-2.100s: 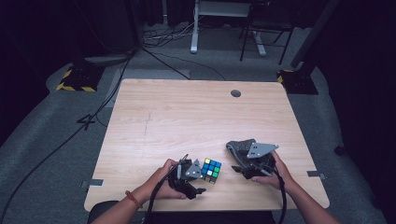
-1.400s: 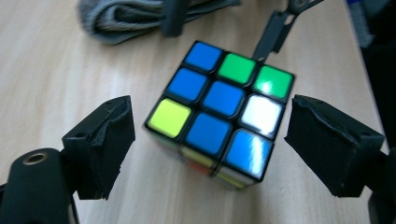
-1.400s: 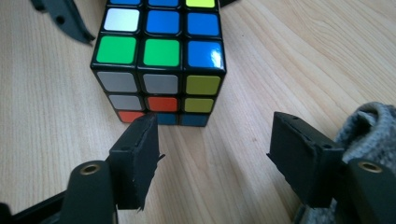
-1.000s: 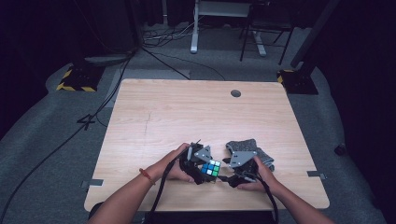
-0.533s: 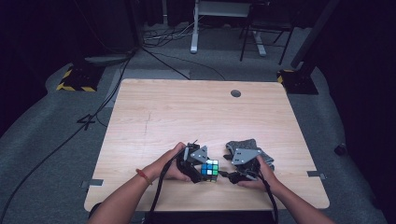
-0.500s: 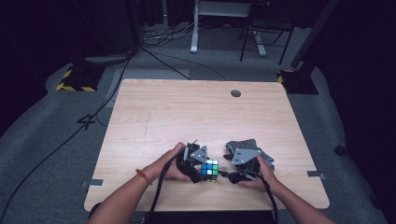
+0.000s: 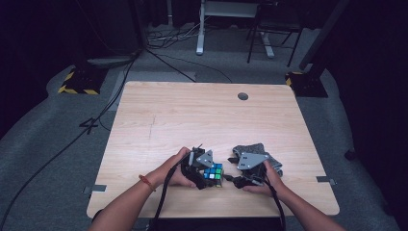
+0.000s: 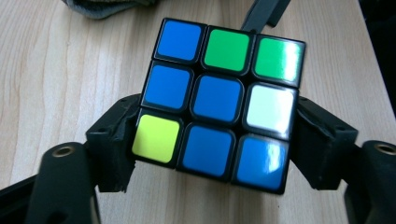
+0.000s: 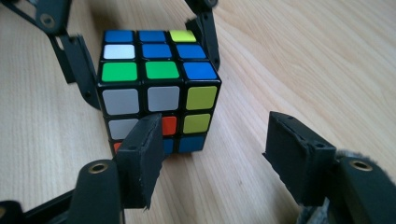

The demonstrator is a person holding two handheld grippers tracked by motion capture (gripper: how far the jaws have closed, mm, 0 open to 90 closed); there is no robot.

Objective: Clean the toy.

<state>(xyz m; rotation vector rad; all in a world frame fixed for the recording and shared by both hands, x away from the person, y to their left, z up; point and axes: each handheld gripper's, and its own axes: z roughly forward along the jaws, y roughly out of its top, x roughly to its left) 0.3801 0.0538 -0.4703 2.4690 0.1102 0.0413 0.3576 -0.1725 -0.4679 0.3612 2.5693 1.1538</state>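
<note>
1. Cube (image 7: 213,174) sits on the table (image 7: 202,115) at the near edge, between the two grippers; grey cloth (image 7: 257,150) lies just right of it.
2. Left gripper (image 8: 215,154): jaws partly closed, one on each side of the cube's lower layer, apparently touching both faces; they have just been opening again, so the grip is judged light.
3. Right gripper (image 9: 210,158): jaws stand wide apart, holding nothing, just short of the cube's near face.
4. Recommendation: firm the left hold on the cube first. Then centre the right jaws squarely over one layer before closing, keeping the cube flat on the table.
</note>
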